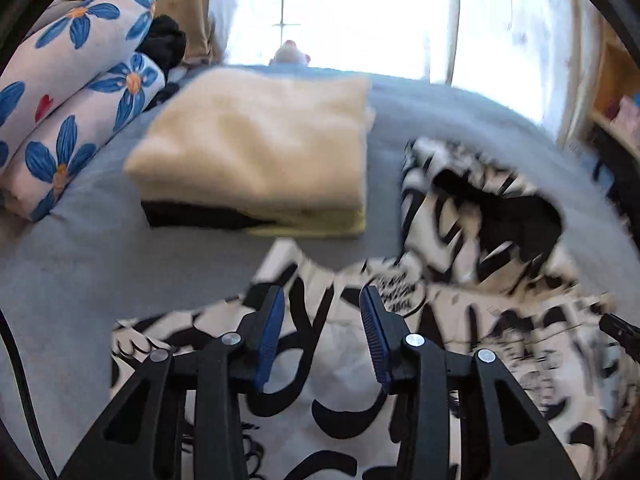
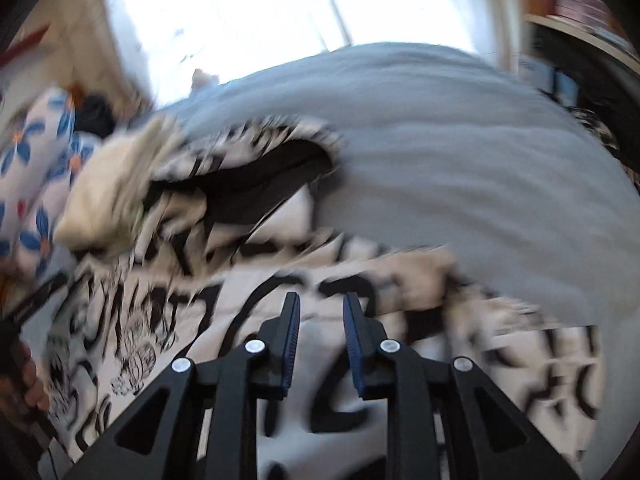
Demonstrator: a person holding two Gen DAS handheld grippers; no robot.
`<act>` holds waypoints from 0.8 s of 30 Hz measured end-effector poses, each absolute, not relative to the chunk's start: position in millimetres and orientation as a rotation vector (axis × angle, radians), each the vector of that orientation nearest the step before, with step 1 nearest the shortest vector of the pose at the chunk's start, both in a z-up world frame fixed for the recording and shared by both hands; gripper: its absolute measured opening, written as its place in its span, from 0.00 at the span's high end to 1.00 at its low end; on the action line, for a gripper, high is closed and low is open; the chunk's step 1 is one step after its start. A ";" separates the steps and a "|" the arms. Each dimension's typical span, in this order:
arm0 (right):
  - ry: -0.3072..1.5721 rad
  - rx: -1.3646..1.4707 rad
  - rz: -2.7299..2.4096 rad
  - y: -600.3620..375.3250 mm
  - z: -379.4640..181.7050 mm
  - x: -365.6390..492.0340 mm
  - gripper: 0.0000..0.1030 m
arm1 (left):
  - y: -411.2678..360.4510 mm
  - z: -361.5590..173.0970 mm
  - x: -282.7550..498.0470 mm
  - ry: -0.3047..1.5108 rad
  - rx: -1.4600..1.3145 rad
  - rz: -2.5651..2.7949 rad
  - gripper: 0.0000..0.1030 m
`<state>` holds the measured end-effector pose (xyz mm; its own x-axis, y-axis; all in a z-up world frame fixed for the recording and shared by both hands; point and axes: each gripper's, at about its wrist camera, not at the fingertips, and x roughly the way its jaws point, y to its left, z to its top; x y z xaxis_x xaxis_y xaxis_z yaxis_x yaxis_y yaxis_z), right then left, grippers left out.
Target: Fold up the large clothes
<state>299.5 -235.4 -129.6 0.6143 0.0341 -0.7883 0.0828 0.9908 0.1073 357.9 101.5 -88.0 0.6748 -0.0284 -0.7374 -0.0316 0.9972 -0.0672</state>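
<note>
A white garment with black graffiti print [image 1: 460, 272] lies rumpled on the grey bed cover [image 1: 72, 256], its black-lined hood opening [image 1: 508, 216] facing up. My left gripper [image 1: 322, 300] hovers over its near edge, jaws apart, nothing between the blue pads. In the right wrist view the same printed garment [image 2: 240, 280] spreads below my right gripper [image 2: 320, 300], whose jaws also stand apart and empty. The picture is blurred by motion. A hand [image 2: 24, 384] holding the other gripper shows at the left edge.
A folded stack with a cream piece on top [image 1: 260, 148] and a dark layer beneath sits beyond the garment. Blue-flowered bedding rolls [image 1: 76, 92] lie at the left. A bright window [image 1: 344, 12] with curtains stands behind the bed; shelves [image 2: 592, 20] at the right.
</note>
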 end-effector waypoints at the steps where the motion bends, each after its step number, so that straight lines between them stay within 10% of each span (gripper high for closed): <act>1: 0.930 0.118 -0.053 -235.2 -139.1 302.8 0.79 | 102.0 -98.6 365.7 0.863 -0.065 0.026 0.62; 22: 0.974 0.004 -0.140 -273.5 -140.9 161.5 0.83 | 176.1 -115.7 234.8 0.953 -0.058 0.049 0.66; 24: 0.968 0.071 -0.187 -313.2 -144.6 146.5 1.00 | 189.3 -116.5 223.3 0.926 -0.060 0.035 0.67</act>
